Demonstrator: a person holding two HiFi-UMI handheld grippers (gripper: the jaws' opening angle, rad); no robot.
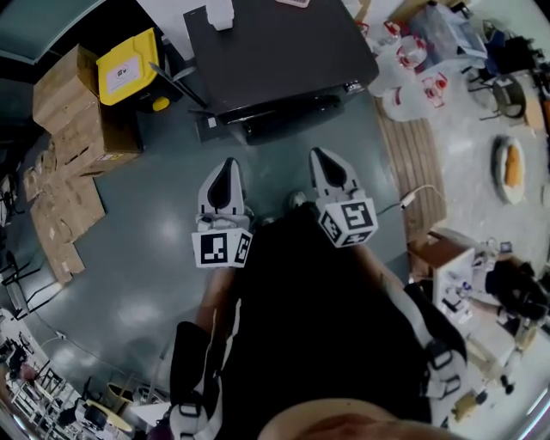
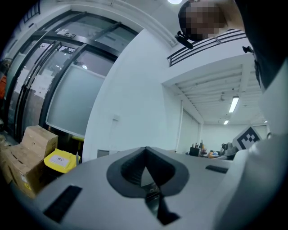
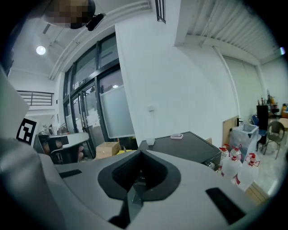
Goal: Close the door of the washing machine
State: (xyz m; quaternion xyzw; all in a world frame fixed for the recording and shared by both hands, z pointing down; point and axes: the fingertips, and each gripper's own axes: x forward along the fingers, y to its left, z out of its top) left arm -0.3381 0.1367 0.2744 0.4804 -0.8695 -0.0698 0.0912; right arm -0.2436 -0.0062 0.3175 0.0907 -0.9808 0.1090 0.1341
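The washing machine [image 1: 275,51] is a dark grey box at the top middle of the head view; its front [image 1: 284,116] shows only as a dark strip from above, and I cannot tell how the door stands. Its flat top [image 3: 189,146] shows again in the right gripper view. My left gripper [image 1: 226,168] and right gripper [image 1: 320,156] hang side by side over the grey floor, a short way in front of the machine, touching nothing. The jaws of both meet at the tips, left [image 2: 145,149] and right [image 3: 139,153], with nothing between them.
Cardboard boxes [image 1: 73,112] and a yellow bin [image 1: 129,64] stand left of the machine. Water jugs [image 1: 412,60] and a wooden strip [image 1: 412,163] lie to its right. A small white container [image 1: 221,13] sits on the machine's top. The person's dark clothing [image 1: 318,326] fills the lower middle.
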